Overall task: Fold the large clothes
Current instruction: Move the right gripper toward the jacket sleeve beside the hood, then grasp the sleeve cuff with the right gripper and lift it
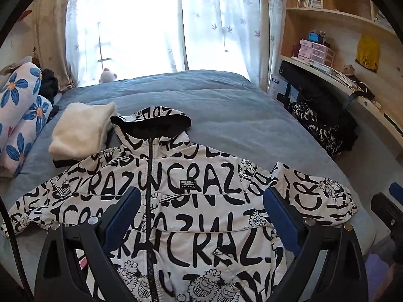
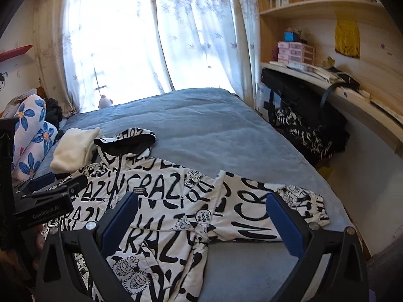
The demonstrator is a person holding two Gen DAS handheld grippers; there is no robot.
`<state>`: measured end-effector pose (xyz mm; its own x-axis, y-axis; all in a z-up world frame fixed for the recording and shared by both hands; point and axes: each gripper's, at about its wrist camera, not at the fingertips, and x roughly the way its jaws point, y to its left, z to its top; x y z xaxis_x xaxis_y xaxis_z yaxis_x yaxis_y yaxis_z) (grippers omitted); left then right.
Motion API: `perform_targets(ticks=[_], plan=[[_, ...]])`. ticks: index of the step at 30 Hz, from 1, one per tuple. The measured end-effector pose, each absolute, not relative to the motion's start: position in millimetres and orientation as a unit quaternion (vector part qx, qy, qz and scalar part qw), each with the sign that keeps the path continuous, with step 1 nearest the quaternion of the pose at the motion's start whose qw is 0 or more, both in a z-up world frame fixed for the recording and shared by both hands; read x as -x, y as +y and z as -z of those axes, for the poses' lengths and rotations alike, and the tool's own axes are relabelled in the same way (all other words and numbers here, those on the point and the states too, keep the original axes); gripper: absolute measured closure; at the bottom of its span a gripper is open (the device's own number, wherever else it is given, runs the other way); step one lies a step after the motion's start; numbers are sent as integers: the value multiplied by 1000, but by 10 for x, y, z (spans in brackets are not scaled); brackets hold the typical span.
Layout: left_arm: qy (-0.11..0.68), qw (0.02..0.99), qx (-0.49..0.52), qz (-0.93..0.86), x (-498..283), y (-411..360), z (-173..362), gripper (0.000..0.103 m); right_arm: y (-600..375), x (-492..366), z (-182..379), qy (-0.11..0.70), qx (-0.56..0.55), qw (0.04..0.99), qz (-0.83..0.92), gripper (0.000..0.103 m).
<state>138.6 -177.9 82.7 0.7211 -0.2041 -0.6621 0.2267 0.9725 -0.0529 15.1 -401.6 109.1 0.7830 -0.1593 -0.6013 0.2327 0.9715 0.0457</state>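
A white hooded jacket with black lettering [image 1: 196, 201] lies flat, front up and zipped, on the blue bed [image 1: 214, 105], hood toward the window and both sleeves spread out. It also shows in the right wrist view [image 2: 161, 201], where its right sleeve [image 2: 259, 206] lies outstretched. My left gripper [image 1: 201, 206] is open and empty, held above the jacket's chest. My right gripper [image 2: 201, 211] is open and empty, held above the jacket's right side near the sleeve. The left gripper's body [image 2: 45, 201] shows at the left of the right wrist view.
A folded cream garment [image 1: 80, 130] lies on the bed left of the hood. Flowered pillows [image 1: 20, 115] lie at the far left. A desk [image 1: 340, 85] with shelves and dark clothes on a chair [image 1: 320, 123] stand at the right. Curtains [image 1: 163, 25] hang behind.
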Motion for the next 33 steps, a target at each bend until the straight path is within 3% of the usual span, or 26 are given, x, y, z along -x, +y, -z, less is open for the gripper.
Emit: perform_targets(ticks=[14, 26, 29, 33], plan=[[396, 909, -24, 129, -1817, -2283, -372, 7, -5194, -505, -291, 406, -167, 879, 187, 1], [377, 918, -32, 116, -2096, -2514, 216, 7, -6480, -186, 580, 443, -365, 772, 271, 3], [409, 902, -52, 128, -2191, -2622, 408, 7, -6635, -120, 763, 448, -388, 755, 282, 3], [438, 888, -68, 125, -2251, -2715, 619, 11, -6747, -158, 972, 453, -402, 745, 280, 18]])
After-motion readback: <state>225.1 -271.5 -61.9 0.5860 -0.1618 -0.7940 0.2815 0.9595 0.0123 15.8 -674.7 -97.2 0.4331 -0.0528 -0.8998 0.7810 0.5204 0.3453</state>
